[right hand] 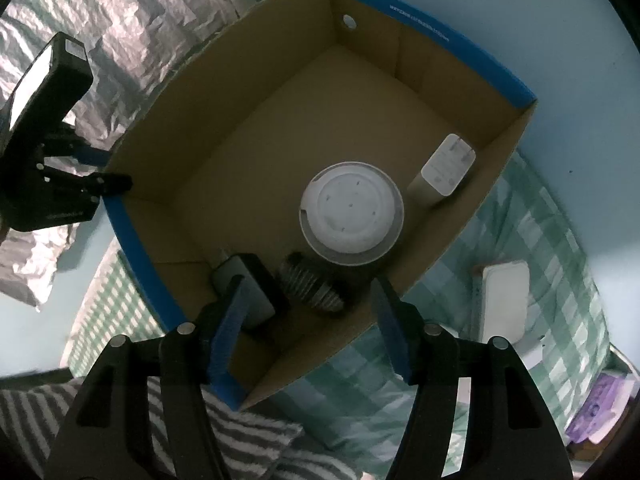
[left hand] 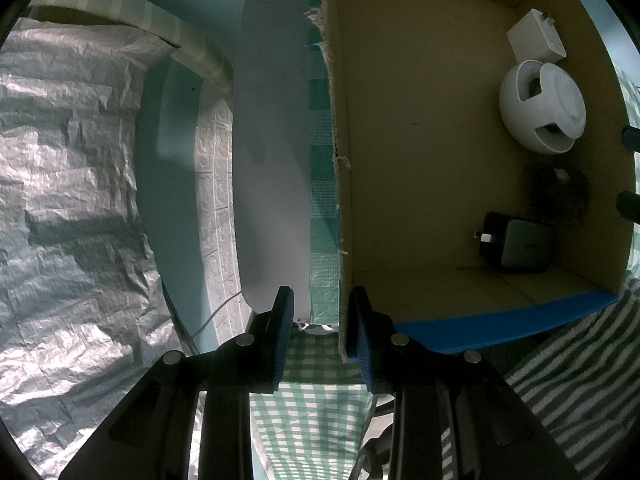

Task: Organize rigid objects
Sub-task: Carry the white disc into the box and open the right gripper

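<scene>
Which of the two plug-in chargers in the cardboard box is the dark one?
The dark charger lies in the box corner by the blue-edged wall, beside the ribbed dark object. The other charger is white, beyond the round white device.

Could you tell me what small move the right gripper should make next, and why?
Probably lift clear of the cardboard box and swing toward the white case lying on the checked cloth outside it. The right gripper hangs open and empty above the box, where the round white holder, white charger and dark charger already sit, while the left gripper straddles the box's wall.
</scene>
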Action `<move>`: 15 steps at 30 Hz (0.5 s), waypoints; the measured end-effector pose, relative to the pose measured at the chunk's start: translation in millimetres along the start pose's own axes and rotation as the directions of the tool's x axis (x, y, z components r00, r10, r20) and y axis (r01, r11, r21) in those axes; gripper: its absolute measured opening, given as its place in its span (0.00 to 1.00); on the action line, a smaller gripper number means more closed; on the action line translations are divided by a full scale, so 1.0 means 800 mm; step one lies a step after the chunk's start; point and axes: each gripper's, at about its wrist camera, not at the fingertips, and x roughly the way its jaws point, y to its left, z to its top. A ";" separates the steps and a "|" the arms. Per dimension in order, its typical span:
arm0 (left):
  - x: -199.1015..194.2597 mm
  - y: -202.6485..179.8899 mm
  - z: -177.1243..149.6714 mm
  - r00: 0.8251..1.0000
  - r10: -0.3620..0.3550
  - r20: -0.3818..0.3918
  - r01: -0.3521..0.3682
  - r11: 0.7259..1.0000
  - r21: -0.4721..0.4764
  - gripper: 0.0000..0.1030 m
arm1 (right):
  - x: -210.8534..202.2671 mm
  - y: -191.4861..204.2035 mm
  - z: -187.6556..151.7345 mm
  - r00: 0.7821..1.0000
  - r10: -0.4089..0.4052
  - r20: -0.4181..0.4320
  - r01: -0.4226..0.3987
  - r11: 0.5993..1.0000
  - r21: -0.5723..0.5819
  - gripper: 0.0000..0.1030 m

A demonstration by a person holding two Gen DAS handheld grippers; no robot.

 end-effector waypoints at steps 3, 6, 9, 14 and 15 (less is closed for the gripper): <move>0.000 0.001 0.000 1.000 -0.002 -0.001 0.002 1.000 -0.003 0.29 | 0.000 -0.001 0.000 1.000 0.004 0.002 -0.004 1.000 0.002 0.62; 0.000 -0.001 0.000 1.000 0.002 0.000 -0.002 1.000 0.000 0.29 | -0.002 0.000 0.000 1.000 0.003 -0.001 -0.003 1.000 -0.001 0.62; 0.000 0.001 0.001 1.000 -0.001 -0.002 0.001 1.000 -0.002 0.29 | -0.005 0.001 -0.001 1.000 0.005 0.002 -0.005 1.000 -0.001 0.62; 0.000 0.001 0.001 1.000 0.007 -0.003 -0.007 1.000 0.004 0.29 | -0.016 -0.002 -0.003 1.000 0.004 0.016 -0.005 1.000 0.011 0.65; 0.000 0.001 0.001 1.000 0.008 -0.003 -0.008 1.000 0.005 0.29 | -0.021 -0.005 -0.004 1.000 0.004 0.022 -0.004 1.000 0.019 0.65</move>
